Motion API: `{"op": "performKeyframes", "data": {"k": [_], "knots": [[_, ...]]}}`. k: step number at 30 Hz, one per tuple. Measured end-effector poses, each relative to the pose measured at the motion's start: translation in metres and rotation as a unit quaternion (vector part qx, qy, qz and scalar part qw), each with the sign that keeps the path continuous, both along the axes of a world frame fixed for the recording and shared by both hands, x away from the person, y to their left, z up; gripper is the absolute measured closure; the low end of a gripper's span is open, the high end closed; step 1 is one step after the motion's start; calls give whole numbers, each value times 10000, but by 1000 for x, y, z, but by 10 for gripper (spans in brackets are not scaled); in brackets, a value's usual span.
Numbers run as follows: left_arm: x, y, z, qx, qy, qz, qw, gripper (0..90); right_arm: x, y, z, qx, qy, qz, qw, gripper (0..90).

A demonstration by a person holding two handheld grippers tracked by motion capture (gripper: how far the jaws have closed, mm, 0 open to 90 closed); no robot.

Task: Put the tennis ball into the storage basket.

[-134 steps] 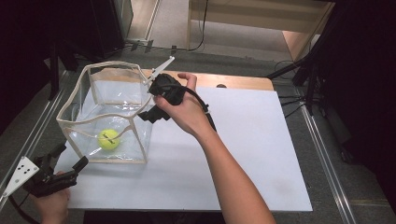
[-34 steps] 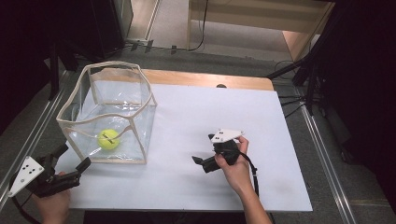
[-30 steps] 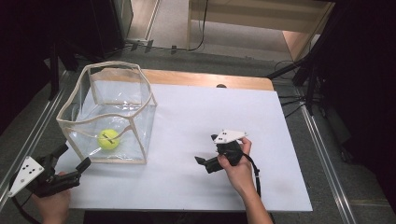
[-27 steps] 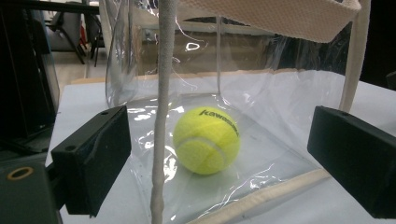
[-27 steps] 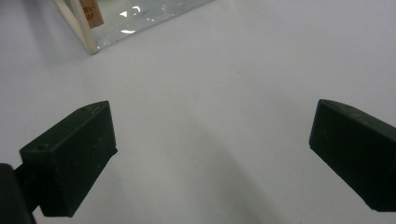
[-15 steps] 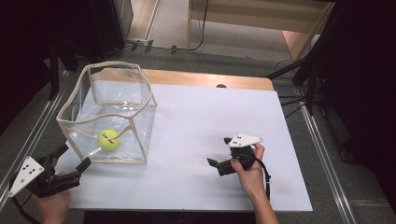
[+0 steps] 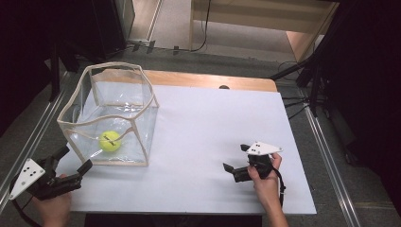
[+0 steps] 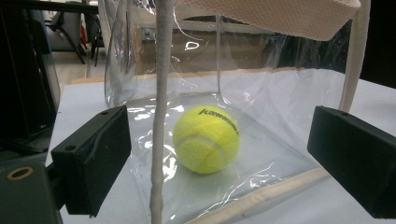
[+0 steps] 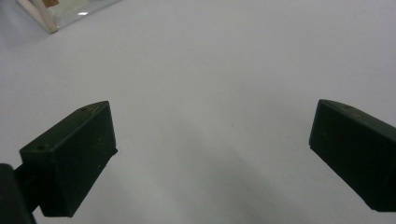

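Tennis ball (image 7: pixel 109 141) inside clear bag (image 7: pixel 142 101) on bench (image 7: pixel 213 123) — L tongs (image 7: pixel 74 160) apart beside bag; R tongs (image 7: pixel 235 158) apart, empty, over bare bench.

We see the right hand's black two-jaw gripper (image 7: pixel 236 157) now at the lower right of the high view, low over the white table top (image 7: pixel 208 123). Earlier it was up at the rim of the clear plastic box with cream fabric edging (image 7: pixel 142 82), in the upper left centre of the frame. Over the last second it has slid a little further right and down. Its jaws stand wide apart.
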State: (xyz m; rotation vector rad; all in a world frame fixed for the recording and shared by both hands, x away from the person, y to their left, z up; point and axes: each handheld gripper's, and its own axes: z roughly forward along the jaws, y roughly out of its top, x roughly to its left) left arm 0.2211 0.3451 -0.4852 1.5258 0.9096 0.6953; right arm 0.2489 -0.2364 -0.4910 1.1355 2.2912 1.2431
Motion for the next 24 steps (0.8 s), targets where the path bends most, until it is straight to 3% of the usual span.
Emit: {"op": "performKeyframes", "data": {"k": [12,24], "knots": [[0,0,0,-1,-1,-5,10000,65,-11,-23,-4,94,-78,-284,9995,0],[0,3,0,-96,-14,11,10000,65,-32,-56,-6,367,-264,-772,9960,0]]}}
